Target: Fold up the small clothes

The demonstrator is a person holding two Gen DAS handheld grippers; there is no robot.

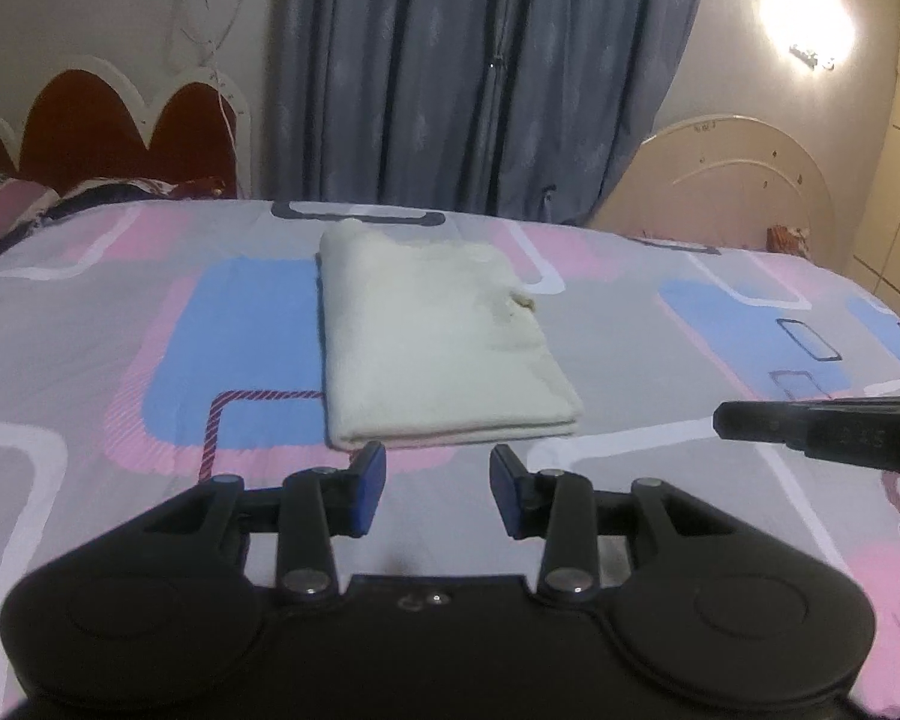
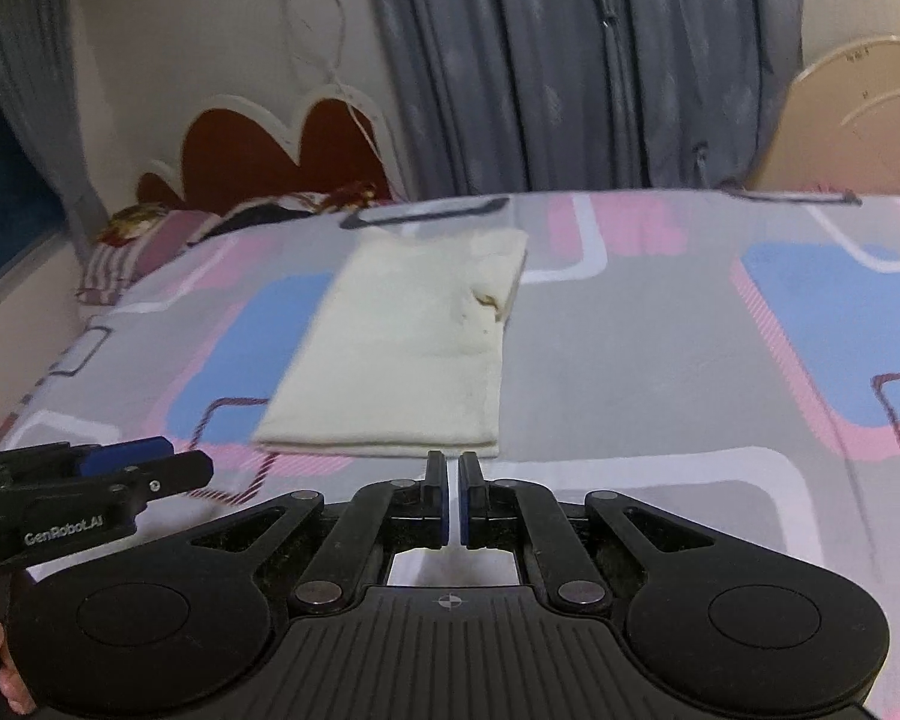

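My left gripper [image 1: 438,489] hangs with jaws apart, holding nothing. My right gripper [image 2: 453,495] has its jaws together, also empty. The folded cream cloth [image 1: 432,336] lies flat on the patterned bed [image 1: 660,360], just beyond both. Only the left view shows a glowing wall lamp [image 1: 807,9].

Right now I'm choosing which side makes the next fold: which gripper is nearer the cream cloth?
Neither clearly. The left gripper, open and empty, sits just short of the cream cloth at its near edge; the right gripper, shut, sits just short of that edge's right corner.
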